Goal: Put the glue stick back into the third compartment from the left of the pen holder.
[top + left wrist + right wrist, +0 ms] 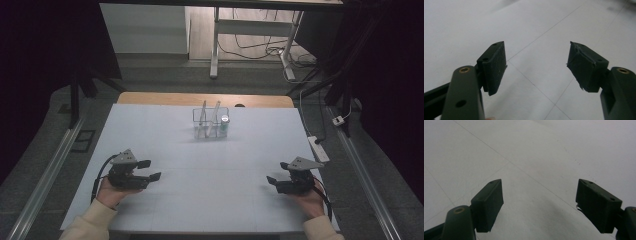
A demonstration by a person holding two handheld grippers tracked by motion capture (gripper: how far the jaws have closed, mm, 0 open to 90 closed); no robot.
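**Clear rack stood far ahead of both grippers**

Clear plastic formed the small rack (210, 122) at the far middle of the white table (165, 200), and it held upright tubes (203, 116), one of them a capped vial (224, 125) at its right end. The tubes' long axes ran vertical, leaning slightly. The rack lay well apart from both grippers, forward and inward of each. The left gripper (151, 170) rested near the front left edge, pointing right; its jaws stood wide apart and empty, with bare table between the pads (496, 66). The right gripper (270, 180) sat near the front right, pointing left, its jaws likewise spread with nothing between them. Neither was clearly nearer, though the vial sat toward the right gripper's side, so that hand probably had the shorter reach.
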